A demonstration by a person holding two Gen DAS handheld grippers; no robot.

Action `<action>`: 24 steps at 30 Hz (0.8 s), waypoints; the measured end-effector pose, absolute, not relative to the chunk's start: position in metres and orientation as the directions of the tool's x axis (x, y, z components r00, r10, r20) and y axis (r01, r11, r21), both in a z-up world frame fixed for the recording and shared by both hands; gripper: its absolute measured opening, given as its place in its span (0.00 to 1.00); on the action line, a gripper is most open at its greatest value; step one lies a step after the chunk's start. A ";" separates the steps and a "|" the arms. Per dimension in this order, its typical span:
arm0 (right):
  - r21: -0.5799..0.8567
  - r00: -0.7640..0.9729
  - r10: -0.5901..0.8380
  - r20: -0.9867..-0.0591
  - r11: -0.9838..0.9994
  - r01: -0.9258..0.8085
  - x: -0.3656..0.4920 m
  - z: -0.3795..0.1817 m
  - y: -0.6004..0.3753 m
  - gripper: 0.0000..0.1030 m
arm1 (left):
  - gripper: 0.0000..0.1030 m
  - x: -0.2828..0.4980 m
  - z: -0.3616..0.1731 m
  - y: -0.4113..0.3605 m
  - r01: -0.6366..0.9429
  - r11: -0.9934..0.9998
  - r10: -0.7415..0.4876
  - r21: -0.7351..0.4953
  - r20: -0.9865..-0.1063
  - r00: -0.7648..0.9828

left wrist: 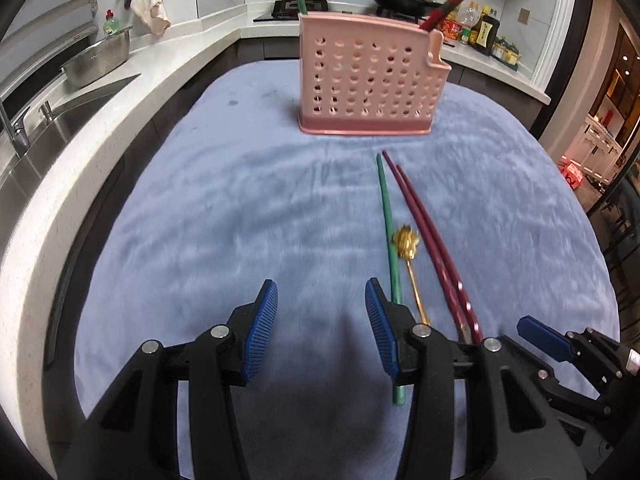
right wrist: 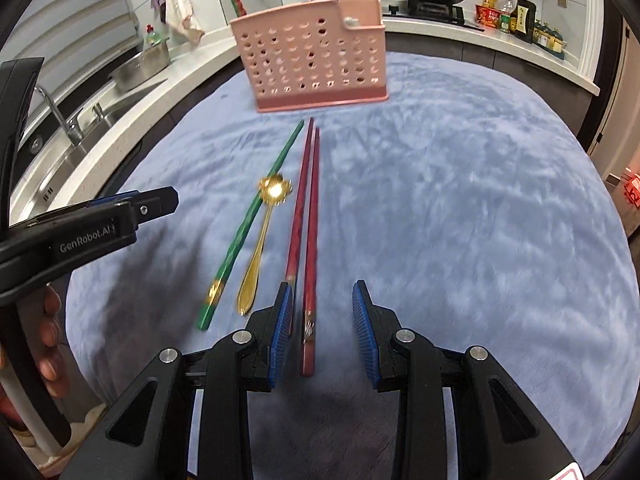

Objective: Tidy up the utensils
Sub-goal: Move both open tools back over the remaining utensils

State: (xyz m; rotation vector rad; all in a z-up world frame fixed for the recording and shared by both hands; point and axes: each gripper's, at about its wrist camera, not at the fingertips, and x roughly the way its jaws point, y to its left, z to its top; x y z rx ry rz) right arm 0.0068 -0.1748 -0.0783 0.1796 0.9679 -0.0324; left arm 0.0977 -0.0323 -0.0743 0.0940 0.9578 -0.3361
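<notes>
On the blue cloth [right wrist: 460, 200] before the pink perforated holder [right wrist: 316, 56], a red chopstick pair [right wrist: 308, 216], gold spoon [right wrist: 256, 248] and green chopstick [right wrist: 248, 220] lie lengthwise, handles toward me for easy grasping. My right gripper [right wrist: 322, 332] gapes wide, straddling one red stick. My left gripper [left wrist: 322, 332] waits wide and empty beside the green one.
</notes>
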 end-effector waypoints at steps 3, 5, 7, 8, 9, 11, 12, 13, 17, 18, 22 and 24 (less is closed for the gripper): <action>0.133 0.555 0.053 -0.830 0.985 0.106 0.004 -0.085 -0.173 0.28 | 0.42 0.094 -0.081 -0.031 0.324 0.943 -0.239 -0.072 -0.825 0.512; 0.131 0.546 0.049 -0.836 0.985 0.111 0.005 -0.090 -0.173 0.24 | 0.42 0.093 -0.083 -0.031 0.326 0.942 -0.241 -0.077 -0.831 0.502; 0.131 0.540 0.050 -0.840 0.985 0.112 0.005 -0.093 -0.174 0.22 | 0.42 0.091 -0.086 -0.032 0.332 0.940 -0.242 -0.075 -0.834 0.496; 0.128 0.539 0.047 -0.841 0.985 0.113 0.005 -0.094 -0.174 0.21 | 0.42 0.091 -0.087 -0.033 0.336 0.939 -0.242 -0.074 -0.836 0.493; 0.127 0.537 0.047 -0.842 0.985 0.114 0.005 -0.095 -0.174 0.21 | 0.42 0.090 -0.088 -0.034 0.339 0.938 -0.244 -0.075 -0.837 0.490; 0.132 0.535 0.052 -0.843 0.985 0.112 0.006 -0.097 -0.175 0.21 | 0.42 0.089 -0.090 -0.036 0.345 0.935 -0.246 -0.076 -0.840 0.483; 0.133 0.535 0.053 -0.843 0.985 0.111 0.006 -0.097 -0.175 0.21 | 0.42 0.088 -0.091 -0.038 0.350 0.934 -0.247 -0.074 -0.841 0.481; 0.129 0.535 0.051 -0.843 0.985 0.110 0.007 -0.097 -0.175 0.21 | 0.42 0.087 -0.092 -0.039 0.356 0.932 -0.250 -0.074 -0.842 0.478; 0.124 0.537 0.047 -0.842 0.986 0.108 0.009 -0.099 -0.174 0.19 | 0.43 0.084 -0.094 -0.043 0.373 0.925 -0.252 -0.069 -0.846 0.469; 0.123 0.538 0.046 -0.842 0.987 0.107 0.010 -0.099 -0.174 0.19 | 0.44 0.084 -0.095 -0.044 0.375 0.925 -0.252 -0.068 -0.848 0.467; 0.125 0.537 0.053 -0.842 0.987 0.099 0.013 -0.100 -0.173 0.18 | 0.45 0.083 -0.096 -0.046 0.380 0.923 -0.251 -0.065 -0.850 0.463; 0.121 0.532 0.055 -0.845 0.988 0.091 0.015 -0.102 -0.170 0.18 | 0.45 0.083 -0.097 -0.046 0.380 0.922 -0.251 -0.066 -0.851 0.460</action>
